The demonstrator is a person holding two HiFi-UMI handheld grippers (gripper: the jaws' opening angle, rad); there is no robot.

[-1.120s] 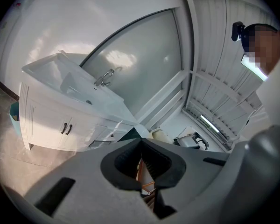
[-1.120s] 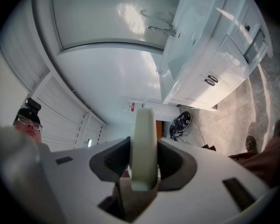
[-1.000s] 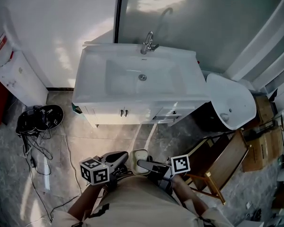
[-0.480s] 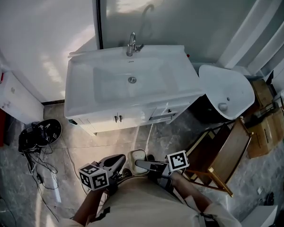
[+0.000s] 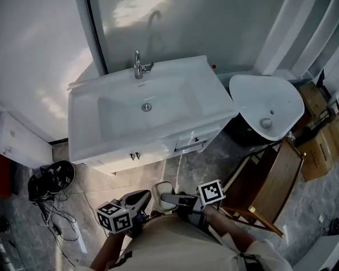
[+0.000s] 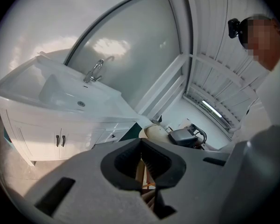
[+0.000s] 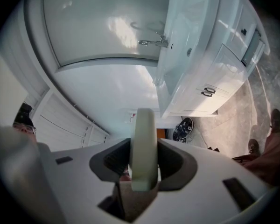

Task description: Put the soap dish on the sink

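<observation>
Now: soap dish (image 7: 143, 125) pale cream, rounded, edge-on, pinched in R claw (image 7: 143, 146); L claw (image 6: 141, 142) closed, empty.

Grey tiled floor (image 5: 214, 162) lies open before the white ceramic sink cabinet (image 5: 206, 95), its flat rims bare. A chrome tap (image 5: 139, 68) stands at the back edge; a wooden chair (image 5: 271, 188) crowds the right, black cables (image 5: 48, 179) the left.

Bright, cool, fairly even light. Soft white glare patches lie on the glass panel (image 5: 158, 16) behind the sink (image 5: 209, 95), whose glossy top shines. A paler lit patch falls on the floor (image 5: 96, 188) near it. Both gripper views bulge strongly, ringed by black corners, and their near foregrounds are blurred.
</observation>
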